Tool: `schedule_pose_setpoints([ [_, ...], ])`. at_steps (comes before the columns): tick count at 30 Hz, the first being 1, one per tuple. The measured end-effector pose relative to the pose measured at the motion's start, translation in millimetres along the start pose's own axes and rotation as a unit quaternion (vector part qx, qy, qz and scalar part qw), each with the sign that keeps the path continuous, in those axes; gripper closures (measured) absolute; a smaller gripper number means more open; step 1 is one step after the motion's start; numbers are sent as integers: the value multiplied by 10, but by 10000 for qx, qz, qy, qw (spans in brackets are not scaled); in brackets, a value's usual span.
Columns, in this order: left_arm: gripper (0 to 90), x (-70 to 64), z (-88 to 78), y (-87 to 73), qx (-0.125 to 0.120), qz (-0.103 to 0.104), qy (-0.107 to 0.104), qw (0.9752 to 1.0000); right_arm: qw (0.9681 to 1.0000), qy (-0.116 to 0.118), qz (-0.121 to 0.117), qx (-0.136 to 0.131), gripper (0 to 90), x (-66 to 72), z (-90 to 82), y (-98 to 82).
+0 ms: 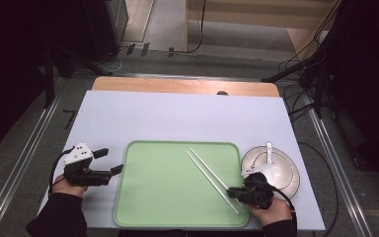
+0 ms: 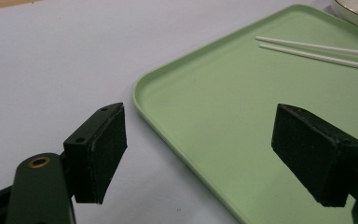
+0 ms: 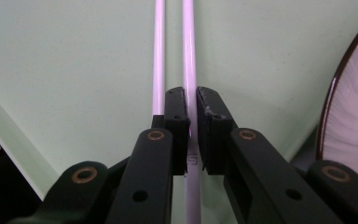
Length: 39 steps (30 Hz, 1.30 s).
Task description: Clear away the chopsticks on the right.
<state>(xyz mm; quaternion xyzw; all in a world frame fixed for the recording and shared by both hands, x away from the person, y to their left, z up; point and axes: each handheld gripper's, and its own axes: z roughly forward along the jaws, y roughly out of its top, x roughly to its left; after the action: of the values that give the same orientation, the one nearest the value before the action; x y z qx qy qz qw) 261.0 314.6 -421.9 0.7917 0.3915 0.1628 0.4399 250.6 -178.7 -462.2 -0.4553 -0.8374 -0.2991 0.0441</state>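
A light green tray (image 1: 163, 187) lies on the white table with two white chopsticks (image 1: 209, 175) slanting across its right half. My right gripper (image 1: 232, 191) sits over the tray's near right corner. In the right gripper view its jaws (image 3: 192, 109) are shut on one chopstick (image 3: 189, 46), and the second chopstick (image 3: 158, 56) runs just outside the left jaw. My left gripper (image 1: 111, 161) rests on the table beside the tray's left edge. Its jaws (image 2: 200, 154) stand wide open with nothing between them, over the rim of the tray (image 2: 223, 102).
A white plate with a dark rim (image 1: 292, 173) holds a white spoon (image 1: 269, 158) just right of the tray, close to my right hand. The plate's edge (image 3: 354, 107) shows right of the jaws. A wooden strip (image 1: 185, 86) runs along the table's far edge.
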Motion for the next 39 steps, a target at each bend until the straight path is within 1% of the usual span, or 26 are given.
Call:
schedule_pose_setpoints([
  [4,181,-1,-1,1,2,0,13,10000,10000,-41,-58,-37,836,12,2,-8],
  [6,181,1,-2,0,7,-9,8,10000,10000,-46,-49,-22,832,14,1,-7],
  [8,181,1,-2,0,6,-6,3,10000,10000,-36,-39,-12,824,15,0,-5],
  [9,181,1,-2,0,5,-7,3,10000,10000,-39,-41,-7,806,17,-2,-4],
  [13,181,3,-2,-1,2,-17,6,10000,9999,-97,-68,18,793,28,-13,4],
  [16,181,6,-5,-2,-5,-16,3,10000,9999,-108,-54,-93,775,33,-58,17],
  [17,181,6,-6,-2,-10,-21,6,10000,9998,-97,-79,-147,767,32,-81,22],
  [19,180,4,-3,-2,-4,-35,26,10000,9994,-148,-135,-293,758,46,-140,38],
  [21,181,3,0,-2,-2,-33,18,10000,9987,-91,-158,-475,716,55,-185,56],
  [25,181,4,-3,-2,-2,-38,18,10000,9976,11,-220,-656,644,70,-223,108],
  [30,181,6,-3,0,-24,-14,3,10000,9961,140,-221,-838,471,80,-244,200],
  [34,180,5,-3,0,-28,-6,5,10000,9959,229,-305,-822,394,99,-205,274],
  [39,181,6,-1,-1,-29,-10,0,10000,9950,310,-444,-838,333,158,-142,368],
])
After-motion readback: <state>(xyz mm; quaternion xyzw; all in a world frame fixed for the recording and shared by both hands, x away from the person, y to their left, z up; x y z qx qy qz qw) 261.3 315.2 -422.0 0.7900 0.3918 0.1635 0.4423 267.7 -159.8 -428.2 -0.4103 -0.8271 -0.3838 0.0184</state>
